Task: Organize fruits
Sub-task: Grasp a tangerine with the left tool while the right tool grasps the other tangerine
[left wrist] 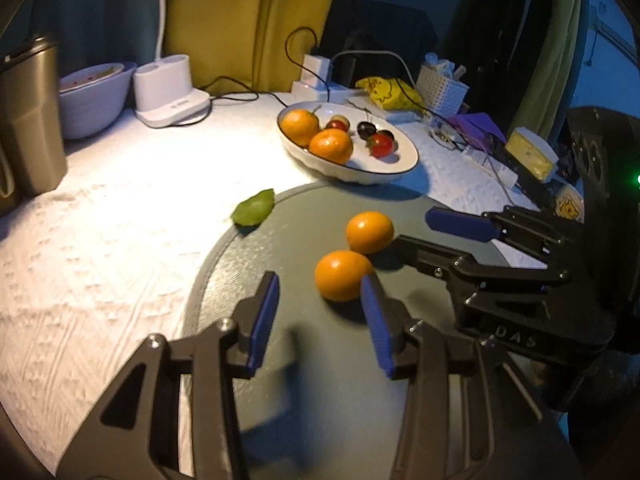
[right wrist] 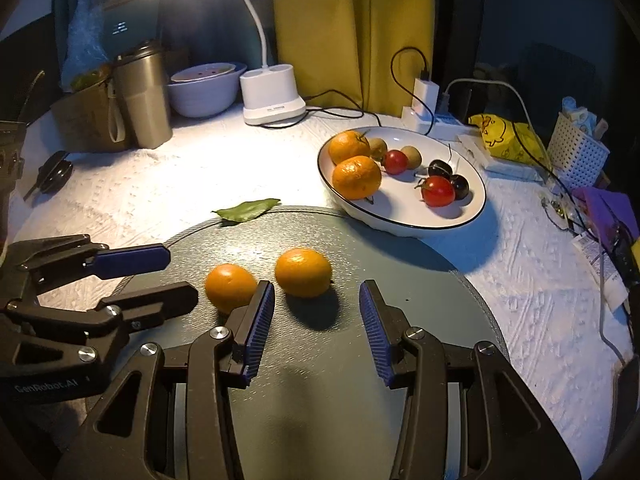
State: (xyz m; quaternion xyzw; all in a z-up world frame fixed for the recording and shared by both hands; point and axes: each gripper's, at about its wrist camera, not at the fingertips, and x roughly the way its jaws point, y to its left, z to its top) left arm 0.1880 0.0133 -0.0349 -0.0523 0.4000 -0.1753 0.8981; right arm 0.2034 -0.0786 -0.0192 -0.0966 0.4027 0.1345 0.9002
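Presently we list, from largest to smallest:

Bench [right wrist: 140, 188], covered in a white textured cloth and lit by a desk lamp [right wrist: 272, 96] at the back.

Round grey mat [right wrist: 320, 400] at the near edge of the bench, under both tongs.

White oval dish [right wrist: 404, 216] with a dark rim, standing just beyond the mat and touching or overlapping its far edge. We count in it two oranges [right wrist: 356, 178], two red tomatoes [right wrist: 438, 191], two brownish fruits and two dark cherries.

Left tongs [left wrist: 320, 320], spread and holding nothing. The nearer mandarin [left wrist: 342, 274] lies on the mat just ahead of the gap, close against the right-hand pad. In the right wrist view the same tongs [right wrist: 176, 276] come in from the left, fingers apart, beside that fruit.

Right tongs [right wrist: 316, 328], likewise spread and empty. The second mandarin [right wrist: 303, 272] sits on the mat just ahead of the gap, toward the left pad.

The two mandarins lie near each other on the mat; we cannot tell whether they touch.

Green leaf [right wrist: 248, 210], lying flat across the mat's far edge.
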